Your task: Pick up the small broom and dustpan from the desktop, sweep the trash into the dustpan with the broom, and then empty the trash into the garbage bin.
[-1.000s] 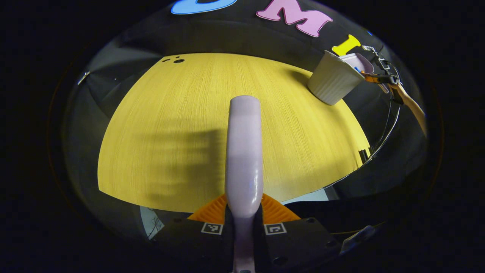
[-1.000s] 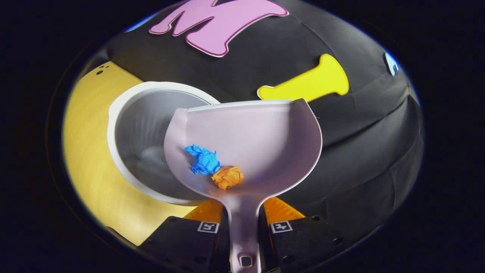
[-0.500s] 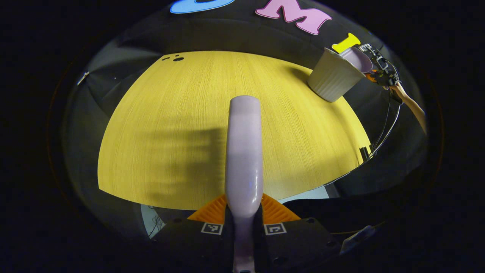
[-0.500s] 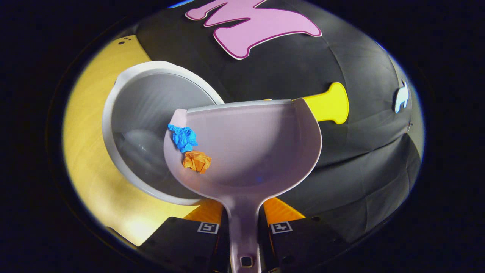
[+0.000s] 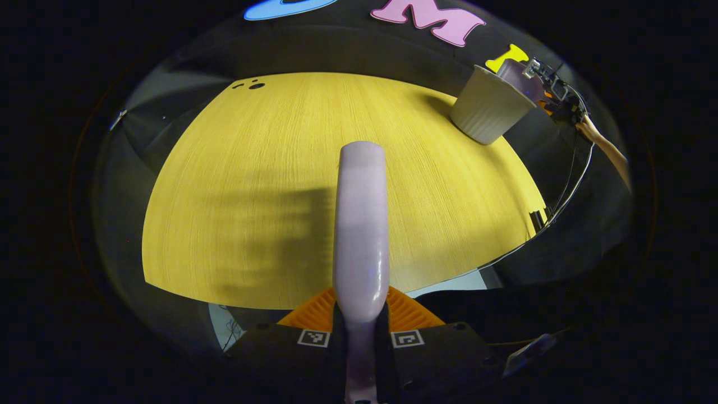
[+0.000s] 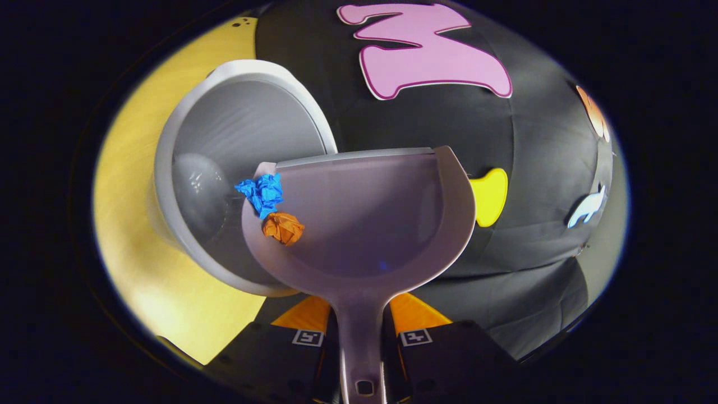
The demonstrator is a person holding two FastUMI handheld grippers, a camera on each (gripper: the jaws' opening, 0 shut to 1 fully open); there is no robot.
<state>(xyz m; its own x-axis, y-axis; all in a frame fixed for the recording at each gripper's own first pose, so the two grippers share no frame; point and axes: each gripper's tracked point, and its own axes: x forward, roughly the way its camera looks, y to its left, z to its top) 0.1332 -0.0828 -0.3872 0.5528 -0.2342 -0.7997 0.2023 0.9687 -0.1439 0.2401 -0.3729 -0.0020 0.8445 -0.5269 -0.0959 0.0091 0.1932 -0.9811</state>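
Observation:
My right gripper (image 6: 359, 322) is shut on the handle of the lilac dustpan (image 6: 370, 224), which is tilted over the open white garbage bin (image 6: 224, 118). A crumpled blue paper (image 6: 261, 192) and an orange paper (image 6: 283, 228) lie against the pan's left rim, at the edge above the bin. My left gripper (image 5: 359, 320) is shut on the lilac broom handle (image 5: 362, 224), held above the yellow desktop (image 5: 252, 168). In the left gripper view the bin (image 5: 485, 112) stands at the far right corner with the dustpan (image 5: 519, 76) over it.
The bin sits near the desktop's far right edge, close to the black booth wall (image 6: 420, 129). A person's forearm (image 5: 608, 154) and a cable (image 5: 566, 191) hang off the right side of the desk. Small dark holes (image 5: 252, 86) mark the far left corner.
The dustpan has tipped further to its left over the bin. Both paper balls slid from the pan's middle to its left rim. The broom stayed almost still.

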